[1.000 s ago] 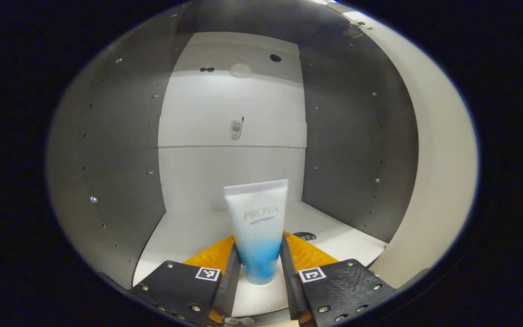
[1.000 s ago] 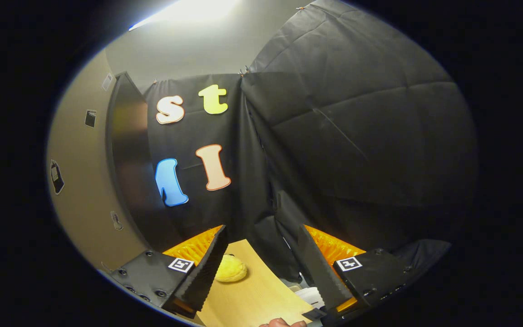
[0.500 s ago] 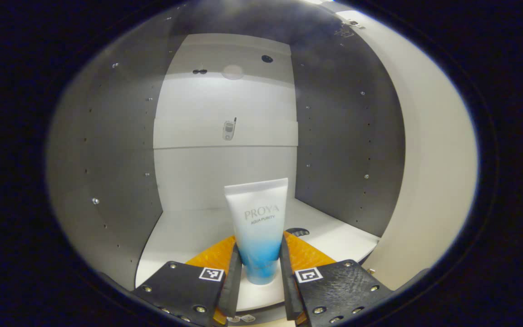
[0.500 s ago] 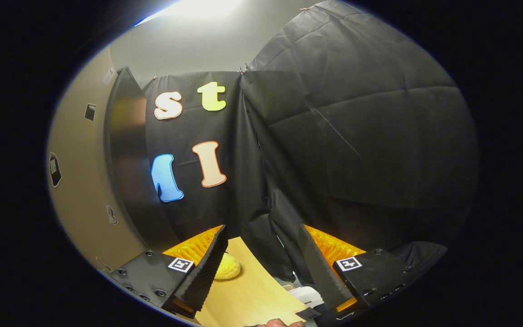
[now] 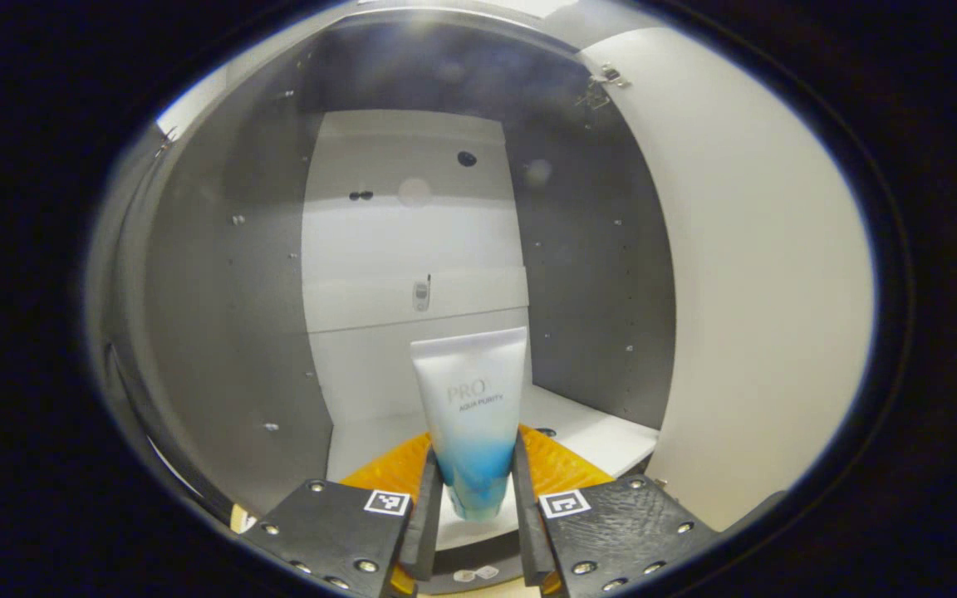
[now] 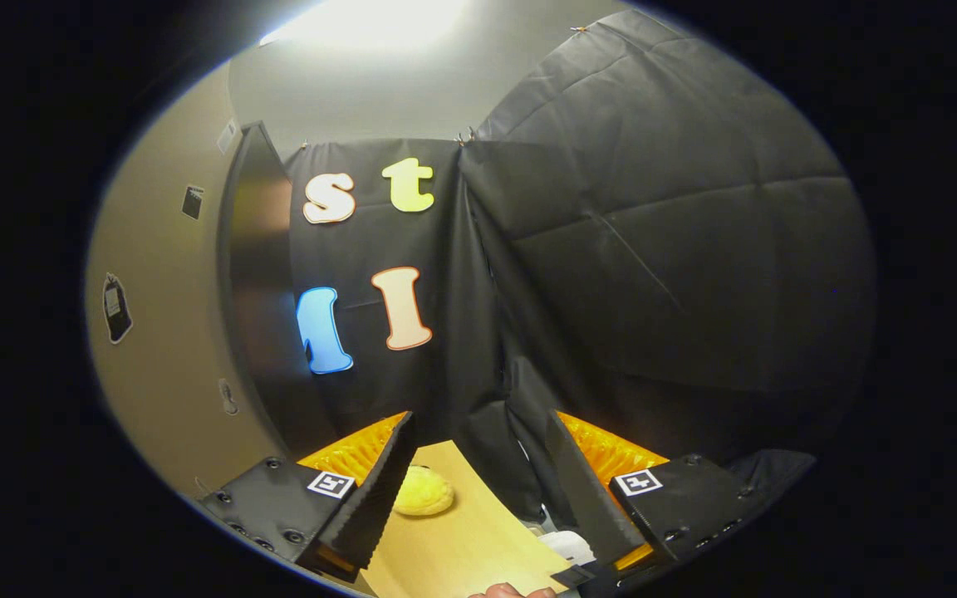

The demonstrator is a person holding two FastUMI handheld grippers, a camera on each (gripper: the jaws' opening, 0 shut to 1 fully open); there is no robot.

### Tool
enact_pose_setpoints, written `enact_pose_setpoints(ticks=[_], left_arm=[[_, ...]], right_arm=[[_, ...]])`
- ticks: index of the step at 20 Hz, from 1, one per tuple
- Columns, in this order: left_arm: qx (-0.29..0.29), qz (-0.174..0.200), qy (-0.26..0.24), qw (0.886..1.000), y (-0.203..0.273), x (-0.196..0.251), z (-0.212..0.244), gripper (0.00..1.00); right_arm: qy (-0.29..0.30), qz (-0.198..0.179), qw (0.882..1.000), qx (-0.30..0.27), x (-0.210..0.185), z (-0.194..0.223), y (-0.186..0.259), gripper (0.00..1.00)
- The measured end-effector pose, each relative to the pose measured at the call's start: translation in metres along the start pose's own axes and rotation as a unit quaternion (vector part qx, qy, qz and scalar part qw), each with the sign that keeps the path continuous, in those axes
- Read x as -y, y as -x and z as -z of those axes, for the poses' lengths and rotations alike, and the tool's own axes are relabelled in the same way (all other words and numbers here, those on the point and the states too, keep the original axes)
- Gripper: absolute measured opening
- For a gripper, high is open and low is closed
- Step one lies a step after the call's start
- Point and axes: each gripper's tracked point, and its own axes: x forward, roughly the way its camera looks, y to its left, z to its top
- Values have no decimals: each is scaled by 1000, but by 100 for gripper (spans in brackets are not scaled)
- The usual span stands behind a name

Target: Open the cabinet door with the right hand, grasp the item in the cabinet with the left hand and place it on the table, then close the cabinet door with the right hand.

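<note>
Left gripper view: the left gripper [image 5: 473, 498] is clenched on a tube [image 5: 470, 407], white at the top and shading to blue at the bottom. Both fingers press its lower blue part, one on each side. The tube stands upright, flat crimped end up, narrow end down. Its lower end hangs just above the front edge of the cabinet's white shelf [image 5: 586, 436]; contact with the shelf cannot be told.

Behind the tube is the open cabinet [image 5: 221, 332]: dark grey side walls with rows of small holes and studs, a white back panel [image 5: 412, 249] with a horizontal strip across it. A small sticker of a phone [image 5: 421, 295] sits on that strip. The cabinet door [image 5: 744, 291], pale and plain on its inner face, stands open at the right of this view, with a metal hinge [image 5: 603, 79] near its top corner.

Right gripper view: the right gripper [image 6: 478, 490] is released, fingers well apart with nothing between them. It points toward the black cloth wall [image 6: 653, 249]. Below it lies the wooden bench [image 6: 462, 540]. A small yellow rounded object [image 6: 422, 492] rests on the bench just beside the left finger; what it is cannot be told. At the left of this view a beige panel [image 6: 163, 332] carries small stickers, with a dark grey edge beside it. A bit of a hand [image 6: 512, 591] shows at the bottom edge.
</note>
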Motion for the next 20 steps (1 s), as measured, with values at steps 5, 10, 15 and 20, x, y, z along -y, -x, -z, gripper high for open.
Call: enact_pose_setpoints(ticks=[5, 10, 15, 20], left_arm=[[-11, -12, 28, 999, 61, -29, 2, 39], [-15, -75, 20, 997, 114, -82, 32, 41], [-16, -120, 46, 992, 161, -111, 109, 39], [-30, -163, 86, 982, 187, -124, 184, 42]], right_arm=[[-7, -3, 1000, -2, -5, -1, 4, 98], [-12, -1, 1000, 7, -8, -6, 4, 98], [-37, 8, 999, 5, -11, -7, 2, 97], [-21, 15, 1000, 0, -6, -4, 5, 98]])
